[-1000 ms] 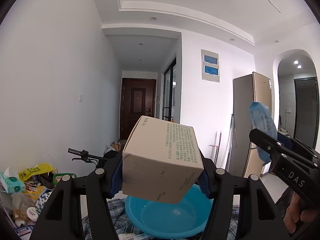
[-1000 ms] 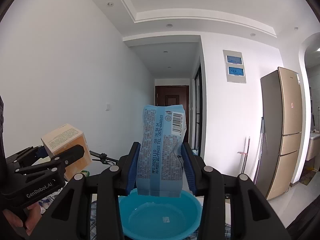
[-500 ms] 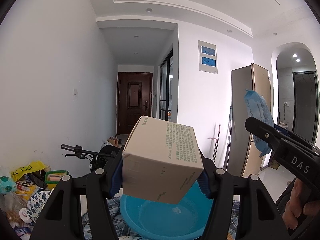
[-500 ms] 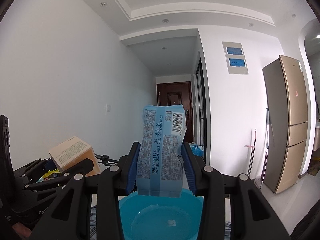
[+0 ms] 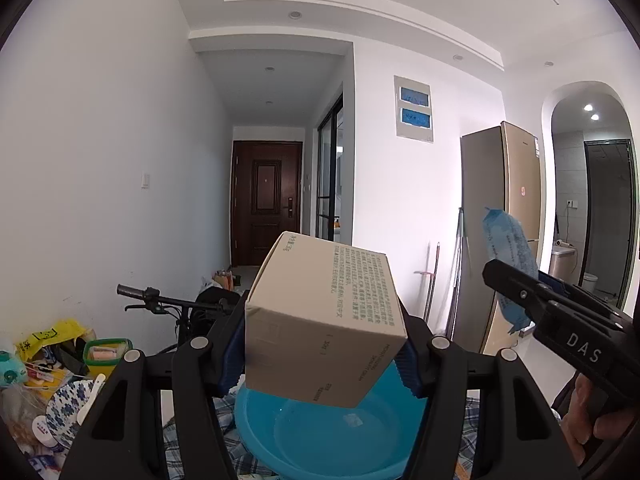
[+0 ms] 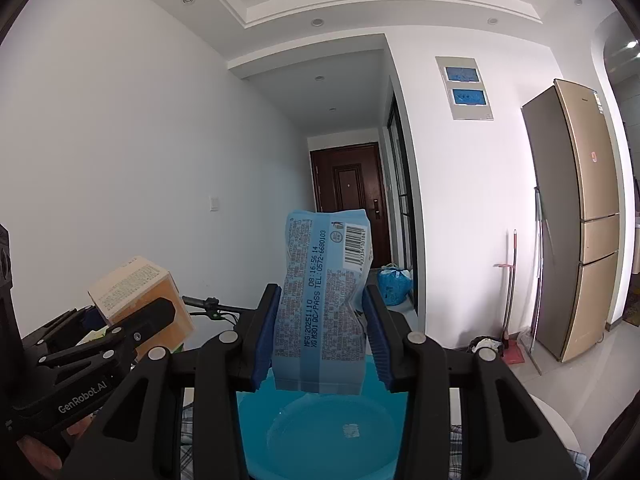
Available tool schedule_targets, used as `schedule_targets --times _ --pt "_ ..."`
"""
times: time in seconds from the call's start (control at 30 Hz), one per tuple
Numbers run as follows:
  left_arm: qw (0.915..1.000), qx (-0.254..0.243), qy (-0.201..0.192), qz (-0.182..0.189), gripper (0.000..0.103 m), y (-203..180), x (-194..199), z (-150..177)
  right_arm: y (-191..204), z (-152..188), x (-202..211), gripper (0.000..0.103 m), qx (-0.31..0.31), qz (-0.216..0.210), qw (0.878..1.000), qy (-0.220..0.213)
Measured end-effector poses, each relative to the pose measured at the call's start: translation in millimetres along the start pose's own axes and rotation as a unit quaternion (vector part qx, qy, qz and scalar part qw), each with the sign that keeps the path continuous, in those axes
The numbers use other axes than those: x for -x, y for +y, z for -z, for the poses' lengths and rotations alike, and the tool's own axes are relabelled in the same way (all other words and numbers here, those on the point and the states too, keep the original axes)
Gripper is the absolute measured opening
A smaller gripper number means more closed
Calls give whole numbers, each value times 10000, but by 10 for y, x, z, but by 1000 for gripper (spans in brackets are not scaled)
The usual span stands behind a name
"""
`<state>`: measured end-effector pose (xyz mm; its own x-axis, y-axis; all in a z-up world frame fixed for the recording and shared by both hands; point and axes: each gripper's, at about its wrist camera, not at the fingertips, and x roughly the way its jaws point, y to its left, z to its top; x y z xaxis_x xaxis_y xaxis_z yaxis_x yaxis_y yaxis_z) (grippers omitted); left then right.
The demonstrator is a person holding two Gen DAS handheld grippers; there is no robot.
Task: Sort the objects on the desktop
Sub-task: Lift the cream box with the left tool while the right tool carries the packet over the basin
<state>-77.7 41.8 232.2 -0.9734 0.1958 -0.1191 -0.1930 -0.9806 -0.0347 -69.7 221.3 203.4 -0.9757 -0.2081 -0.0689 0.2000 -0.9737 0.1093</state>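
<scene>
I have two hand-held grippers up, one in each hand, and each pinches one thing. My left hand-held gripper [image 5: 322, 354] is clamped on a single cardboard box [image 5: 324, 320], tilted with one corner toward the camera, its blue pads pressed against two opposite sides. My right hand-held gripper [image 6: 320, 344] is squeezed on one light blue packet [image 6: 322, 304], which stands upright between the pads with its barcode at the top right.

Both things hang above one blue basin [image 5: 320, 436], which sits on a checked cloth [image 5: 236, 456]. Nothing lies in the basin but a small label on its bottom.

In the left view the other gripper shows at the right edge with the packet sticking up from it; in the right view the box shows at the left edge.

To the left on the worktop lies a heap of small things: one green-rimmed container [image 5: 106, 354], one yellow bag [image 5: 50, 336], one blue-patterned plate [image 5: 68, 404]. The rest I cannot count. One bicycle handlebar [image 5: 160, 300] stands behind, and one tall fridge [image 5: 500, 236] to the right.
</scene>
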Motion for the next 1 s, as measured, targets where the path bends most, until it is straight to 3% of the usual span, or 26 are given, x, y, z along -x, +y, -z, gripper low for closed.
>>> schedule_targets --times 0.27,0.57,0.8,1.0 --pt "9998 -5 145 -108 64 -20 -187 71 -140 -2 -122 40 -100 -19 9999 89" --pt "9974 19 693 -202 64 -12 -716 250 -279 171 -641 40 -276 21 9970 724" --pt "9927 -13 1169 -298 64 -15 -1099 428 -437 443 -1082 40 -609 -226 9875 1436" --pt "9857 98 1651 -335 64 54 -1441 620 -486 661 -1349 40 -469 233 9820 1813"
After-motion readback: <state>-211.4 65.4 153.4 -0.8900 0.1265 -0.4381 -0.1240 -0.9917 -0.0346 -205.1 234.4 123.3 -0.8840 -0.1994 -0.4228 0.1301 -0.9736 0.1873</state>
